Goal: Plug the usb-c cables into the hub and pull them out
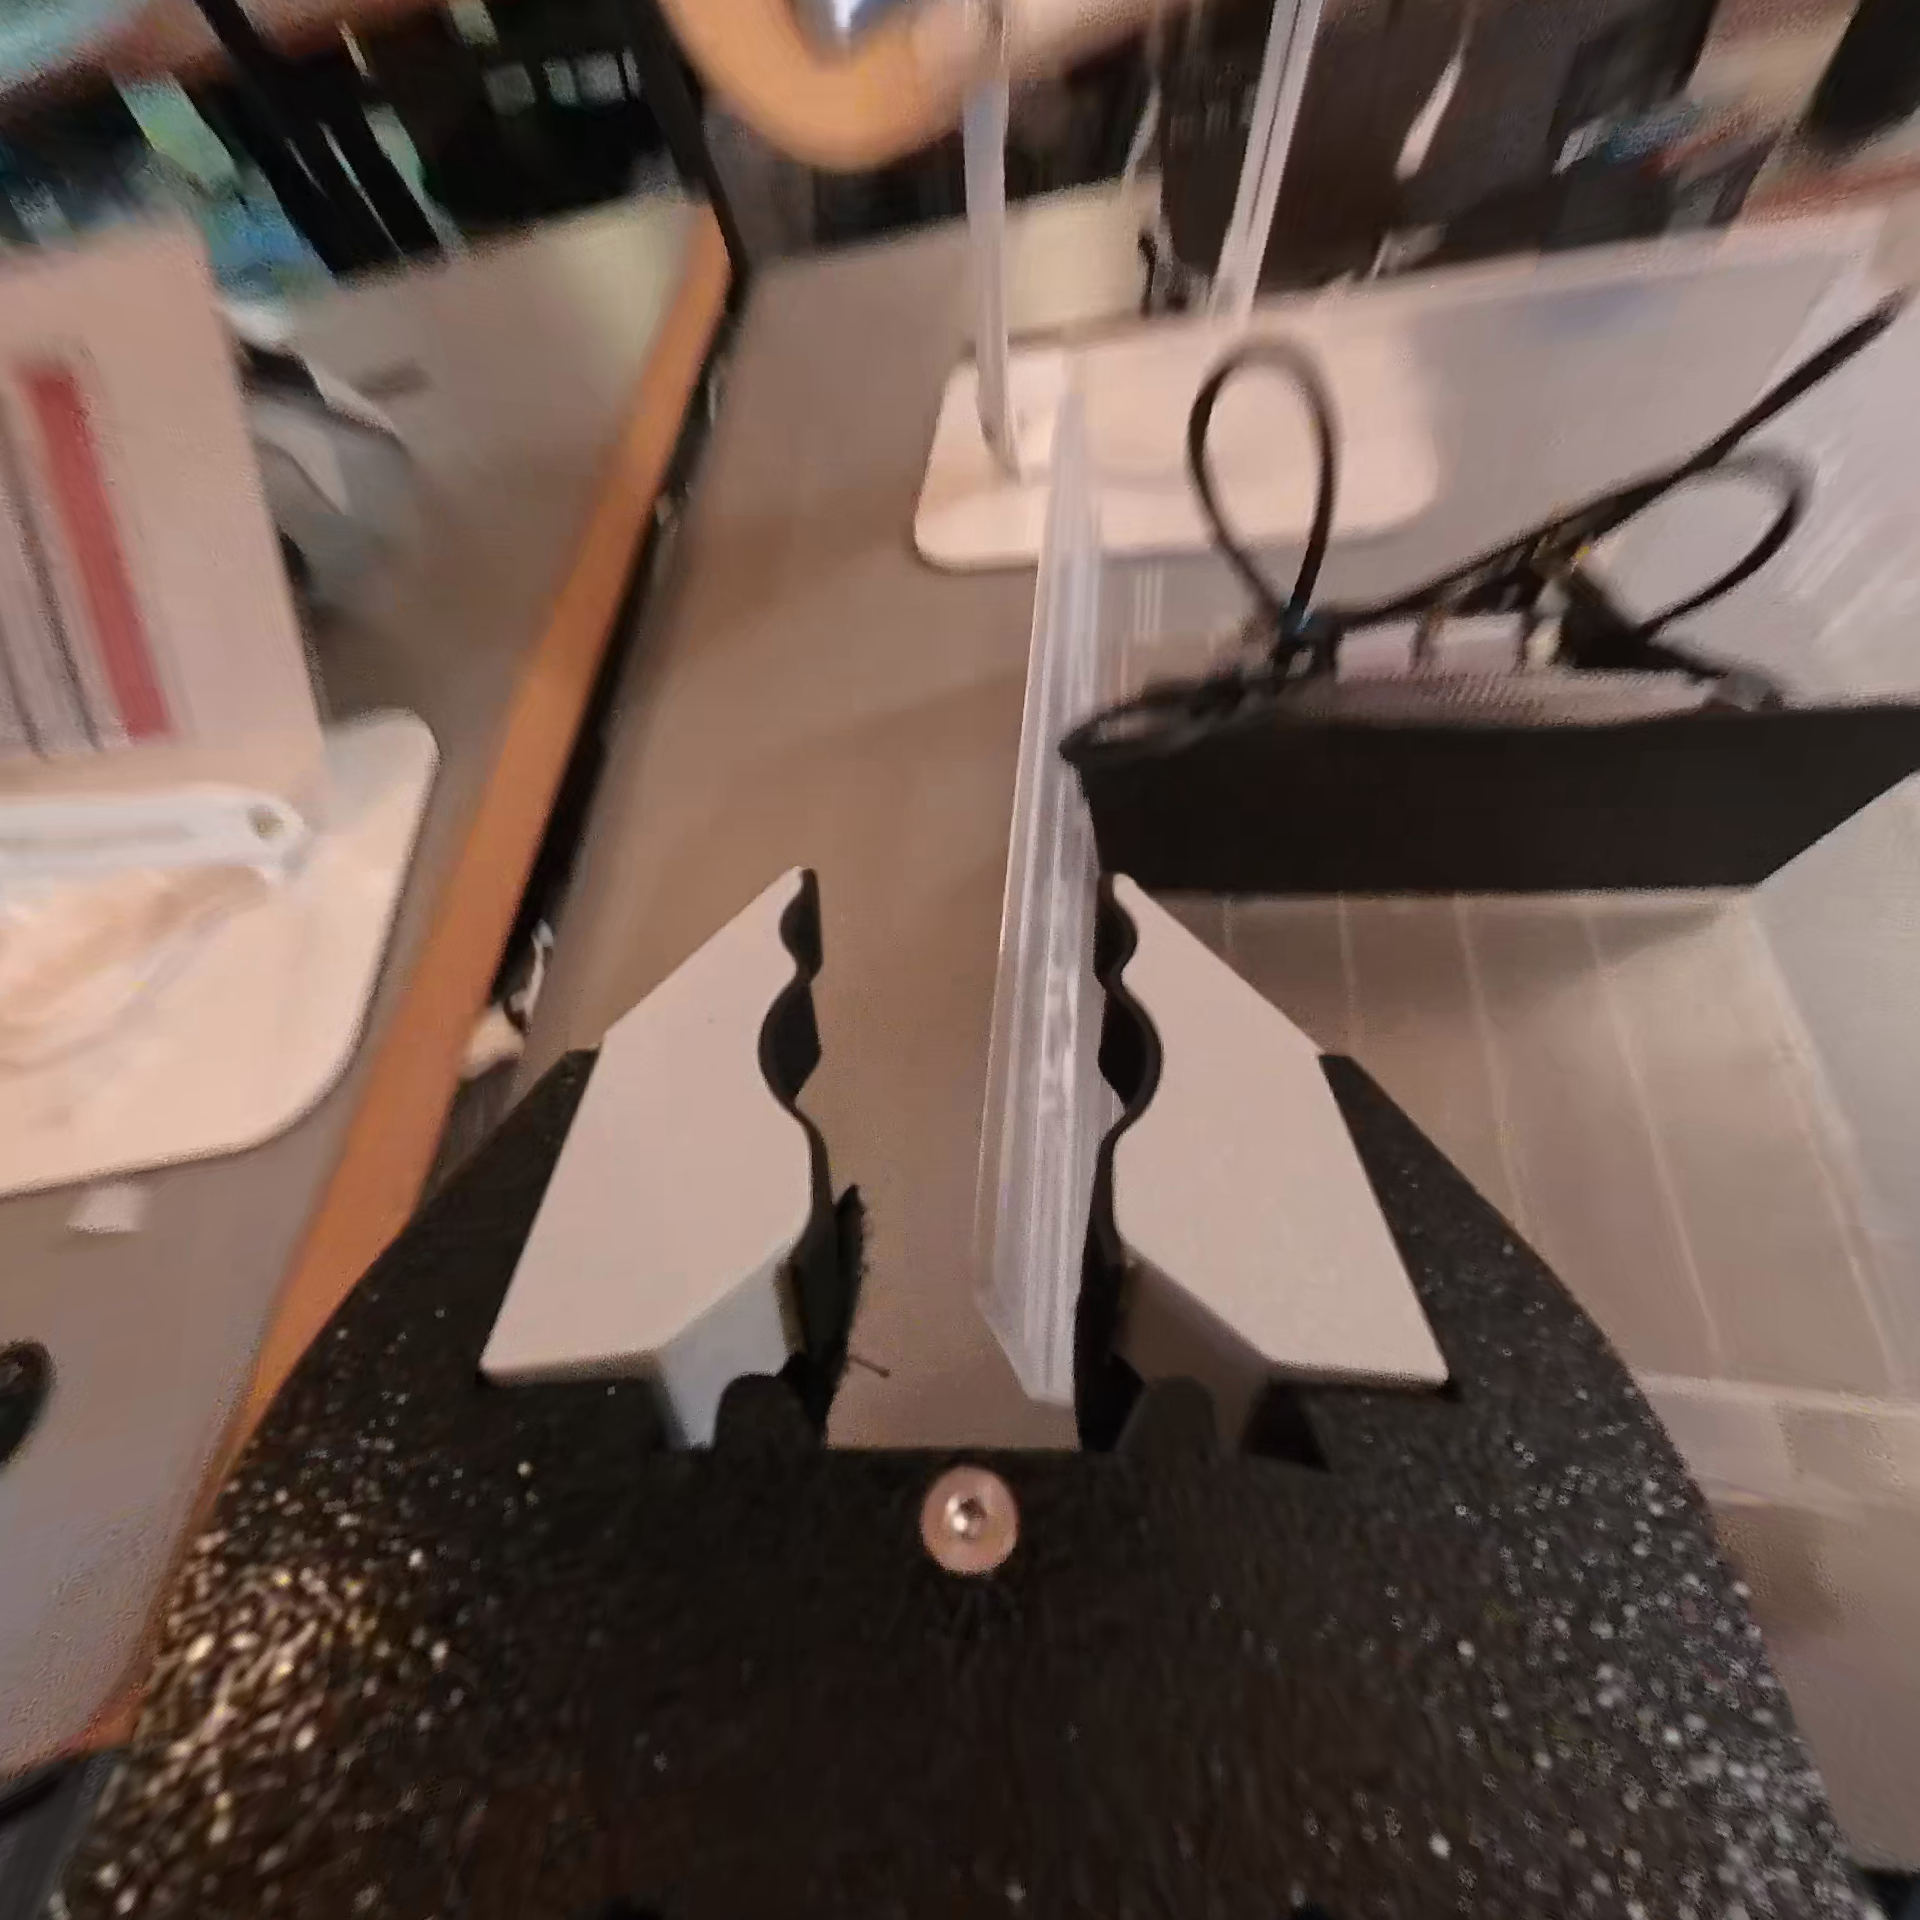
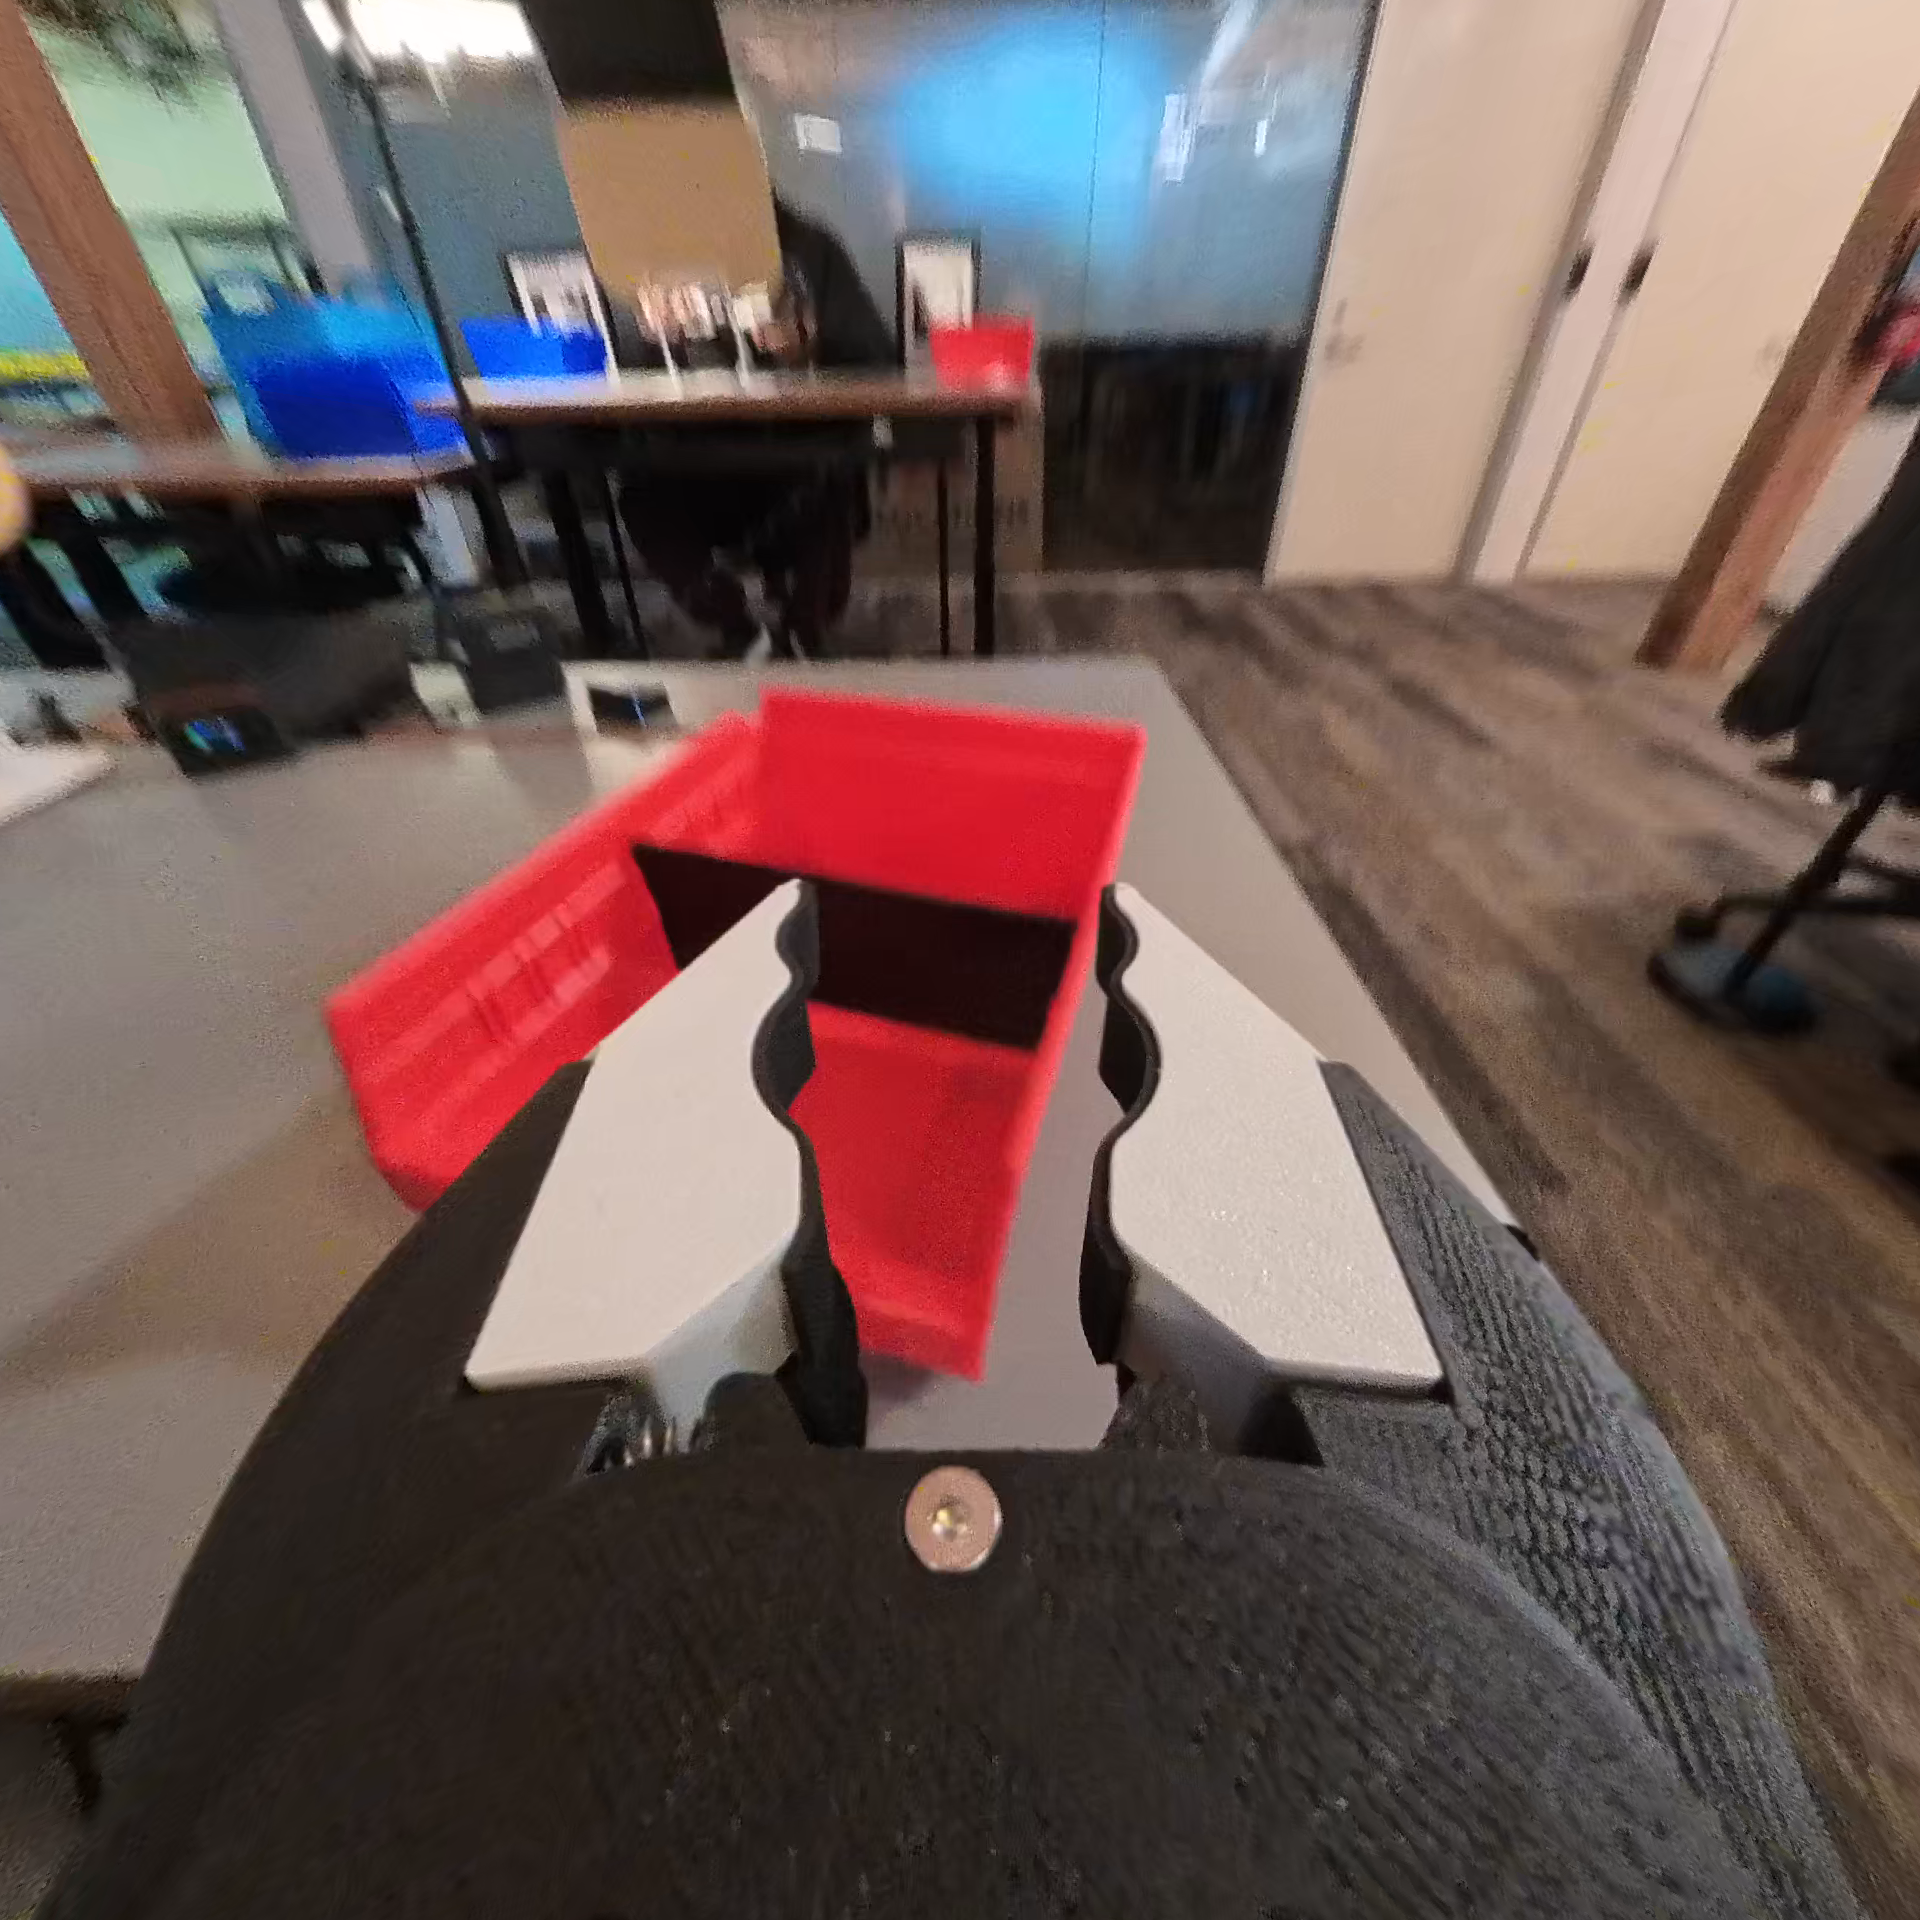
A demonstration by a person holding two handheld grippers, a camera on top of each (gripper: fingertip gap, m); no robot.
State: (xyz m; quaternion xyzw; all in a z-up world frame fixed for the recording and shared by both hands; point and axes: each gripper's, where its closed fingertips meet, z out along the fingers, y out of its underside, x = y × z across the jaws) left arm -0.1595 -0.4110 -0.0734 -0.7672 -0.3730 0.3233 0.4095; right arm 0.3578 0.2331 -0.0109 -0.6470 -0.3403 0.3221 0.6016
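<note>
A grey tabletop (image 2: 208,987) stands in a blurred office room with wood-look floor (image 2: 1558,831) to its right and other desks behind; only the right wrist view shows a red bin (image 2: 935,790) with a black divider, lying near the tabletop's right edge. Only the left wrist view shows a clear upright panel (image 1: 1049,1039), and right of it the long black hub (image 1: 1455,821), its long axis running left to right, black cables (image 1: 1262,499) looping up behind it. The left hand-held gripper (image 1: 961,894) is spread, the panel's edge beside its right finger; the right hand-held gripper (image 2: 956,899) is spread over the bin, empty.
</note>
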